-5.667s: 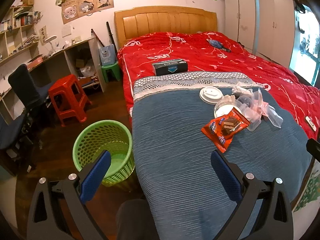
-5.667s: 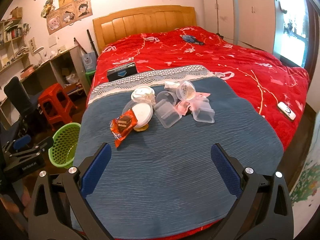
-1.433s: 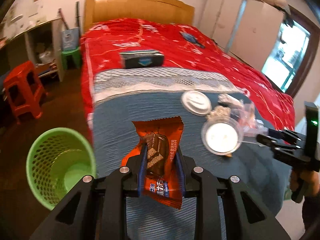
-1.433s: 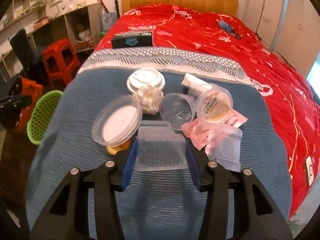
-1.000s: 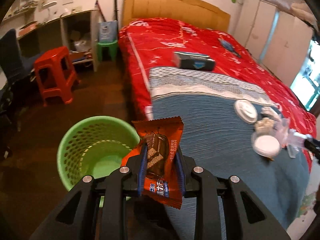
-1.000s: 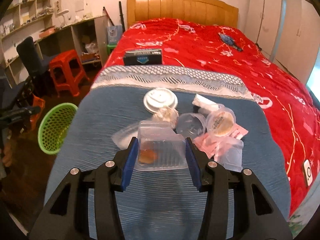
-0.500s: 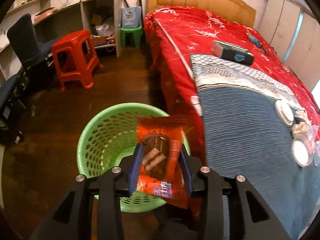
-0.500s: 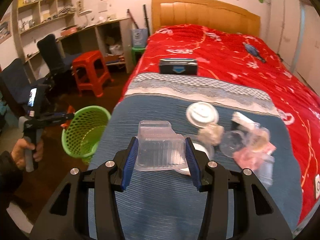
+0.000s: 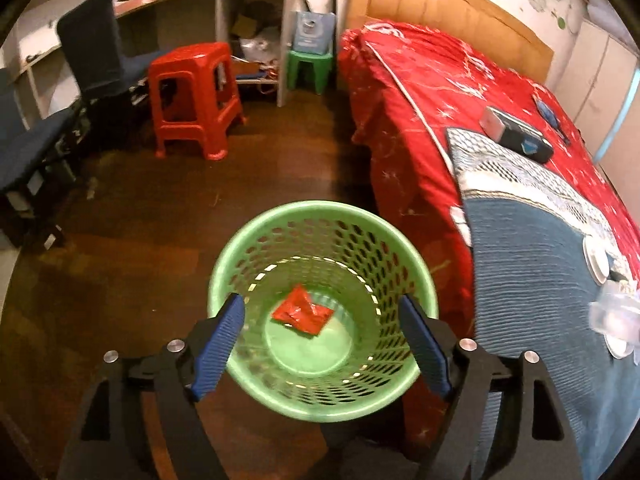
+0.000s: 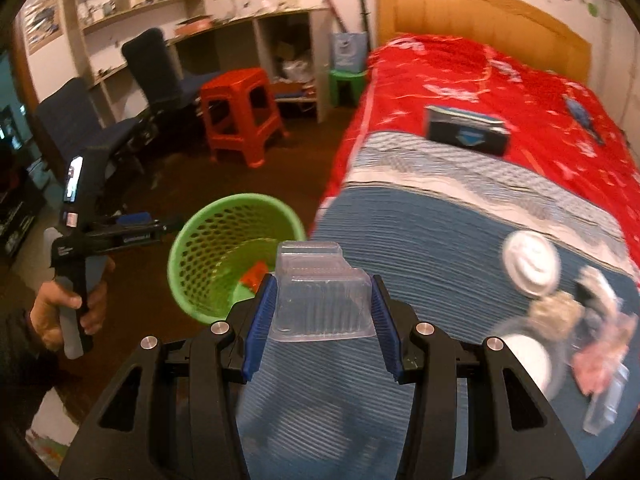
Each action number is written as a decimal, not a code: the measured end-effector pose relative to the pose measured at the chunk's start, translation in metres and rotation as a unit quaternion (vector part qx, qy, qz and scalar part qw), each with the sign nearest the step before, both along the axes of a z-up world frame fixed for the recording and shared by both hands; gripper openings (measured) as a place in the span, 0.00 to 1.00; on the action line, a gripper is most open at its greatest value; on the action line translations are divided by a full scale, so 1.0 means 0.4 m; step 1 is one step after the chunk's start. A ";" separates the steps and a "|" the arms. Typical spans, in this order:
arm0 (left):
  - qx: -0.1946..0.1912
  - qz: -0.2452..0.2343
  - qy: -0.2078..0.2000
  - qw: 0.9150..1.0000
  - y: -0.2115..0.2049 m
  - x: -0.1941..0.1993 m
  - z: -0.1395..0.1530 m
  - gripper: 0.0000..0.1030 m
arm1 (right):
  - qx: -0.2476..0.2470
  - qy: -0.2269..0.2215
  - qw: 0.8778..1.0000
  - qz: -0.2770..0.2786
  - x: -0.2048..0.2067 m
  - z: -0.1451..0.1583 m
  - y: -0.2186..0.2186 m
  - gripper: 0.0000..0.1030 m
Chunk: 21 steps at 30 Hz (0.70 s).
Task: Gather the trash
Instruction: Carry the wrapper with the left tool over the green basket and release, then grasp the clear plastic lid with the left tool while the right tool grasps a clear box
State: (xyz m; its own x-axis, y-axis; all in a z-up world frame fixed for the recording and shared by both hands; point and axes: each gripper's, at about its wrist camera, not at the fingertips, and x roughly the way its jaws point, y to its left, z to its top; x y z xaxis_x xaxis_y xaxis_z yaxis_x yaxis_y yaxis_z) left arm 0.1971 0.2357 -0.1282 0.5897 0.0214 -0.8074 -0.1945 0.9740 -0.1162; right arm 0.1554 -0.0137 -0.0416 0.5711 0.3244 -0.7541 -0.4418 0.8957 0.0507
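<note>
A green mesh basket (image 9: 232, 280) stands on the wooden floor beside the bed. An orange snack wrapper (image 9: 303, 314) lies on its bottom. My left gripper (image 9: 322, 308) hangs over the basket's mouth with its jaws opening wide and nothing between them. My right gripper (image 10: 320, 294) is shut on a clear plastic container (image 10: 320, 292), held above the blue blanket (image 10: 420, 248) near the bed's edge. The basket (image 10: 200, 240) and the wrapper (image 10: 253, 275) show to its left, with the left gripper (image 10: 168, 226) in a hand at the basket's rim. More trash (image 10: 532, 264) lies on the blanket at right.
A red stool (image 9: 196, 96), a small green stool (image 9: 310, 66) and dark blue chairs (image 9: 96, 52) stand on the floor beyond the basket, before a desk with shelves. A dark box (image 10: 466, 132) rests on the red bedspread (image 10: 520, 92). A white lid (image 9: 596, 258) and cups lie on the blanket.
My left gripper opened and the orange wrapper dropped from it into the green basket. My right gripper carried the clear container leftward across the bed toward the basket.
</note>
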 end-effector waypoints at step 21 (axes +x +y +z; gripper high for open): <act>-0.010 0.073 -0.011 0.997 0.140 -0.121 -0.012 0.81 | 0.050 0.096 0.992 0.058 0.145 -0.171 0.345 0.69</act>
